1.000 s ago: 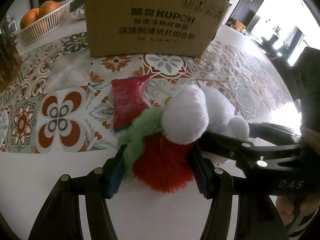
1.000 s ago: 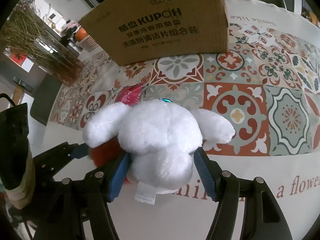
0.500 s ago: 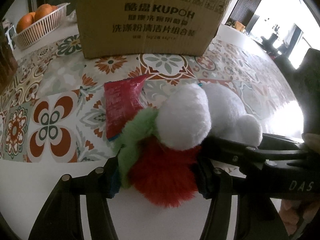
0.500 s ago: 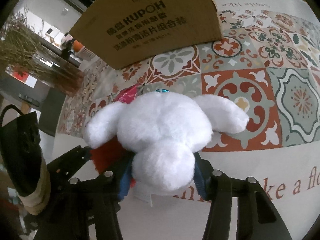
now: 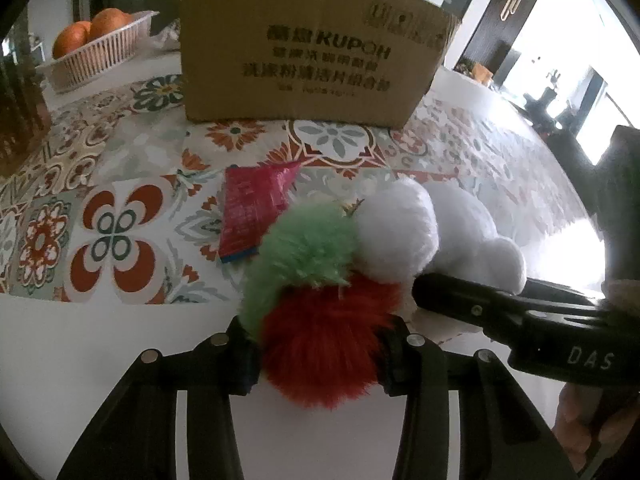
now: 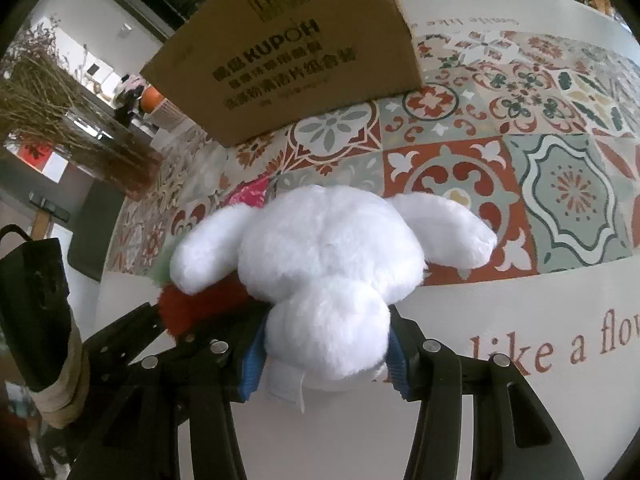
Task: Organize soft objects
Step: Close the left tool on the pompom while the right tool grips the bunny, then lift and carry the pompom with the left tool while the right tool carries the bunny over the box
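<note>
My left gripper (image 5: 316,354) is shut on a fluffy red and green plush (image 5: 320,340), its jaws pressed into the red fur. My right gripper (image 6: 326,360) is shut on the body of a white plush bunny (image 6: 320,256). The bunny (image 5: 448,232) lies against the red and green plush, one white ear over its green tuft. The red plush (image 6: 200,302) shows at the bunny's left in the right wrist view. A brown cardboard box (image 5: 308,56) stands on the table behind both; it also shows in the right wrist view (image 6: 296,60).
A red snack packet (image 5: 252,208) lies flat on the patterned tablecloth (image 5: 112,184) between the plush toys and the box. A white basket of oranges (image 5: 96,52) stands at the far left. Dried stalks (image 6: 68,120) stand to the left.
Both grippers have closed onto their plush toys, the blue pads now sunk into the fur. Both toys look slightly raised and nearer the cameras.
</note>
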`<state>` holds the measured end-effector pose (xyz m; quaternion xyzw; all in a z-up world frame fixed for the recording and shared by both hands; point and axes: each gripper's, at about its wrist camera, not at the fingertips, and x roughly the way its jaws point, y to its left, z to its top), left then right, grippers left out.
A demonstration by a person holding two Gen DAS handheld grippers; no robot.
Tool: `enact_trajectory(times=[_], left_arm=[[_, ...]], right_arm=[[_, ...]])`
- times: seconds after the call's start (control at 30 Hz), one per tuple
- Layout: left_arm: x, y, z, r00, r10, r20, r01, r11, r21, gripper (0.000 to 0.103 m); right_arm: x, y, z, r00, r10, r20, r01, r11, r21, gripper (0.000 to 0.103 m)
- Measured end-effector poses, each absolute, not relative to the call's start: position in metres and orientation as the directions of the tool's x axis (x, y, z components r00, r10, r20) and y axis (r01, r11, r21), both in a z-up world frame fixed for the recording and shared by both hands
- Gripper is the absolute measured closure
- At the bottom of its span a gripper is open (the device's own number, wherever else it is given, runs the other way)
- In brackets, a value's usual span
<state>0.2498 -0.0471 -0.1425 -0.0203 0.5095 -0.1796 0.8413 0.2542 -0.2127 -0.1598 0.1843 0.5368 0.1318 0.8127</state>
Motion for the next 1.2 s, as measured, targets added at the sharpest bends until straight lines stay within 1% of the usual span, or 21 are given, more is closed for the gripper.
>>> enact_trajectory(times=[0.33,0.6,0.83,1.2], left_arm=[[0.235,-0.038,-0.125,0.459,-0.331,-0.825,0.245,0.939,-0.241,0.060],[0.222,-0.036,-0.101,0.503,-0.355,-0.788,0.250,0.933,-0.260,0.061],[0.211,-0.033,-0.077,0.555,-0.350,-0.754,0.247,0.936,-0.252,0.060],[0.201,-0.021,-0.048,0.635,-0.306,-0.709,0.224,0.952,-0.211,0.060]], right_arm=[[0.242,-0.217,-0.142,0.438,0.390,-0.810,-0.018,0.905,0.425,0.052],[0.229,-0.218,-0.119,0.488,0.387,-0.782,-0.032,0.904,0.427,0.052],[0.221,-0.217,-0.099,0.539,0.352,-0.765,-0.036,0.917,0.397,0.052],[0.214,-0.208,-0.075,0.604,0.289,-0.743,-0.055,0.945,0.322,0.052]])
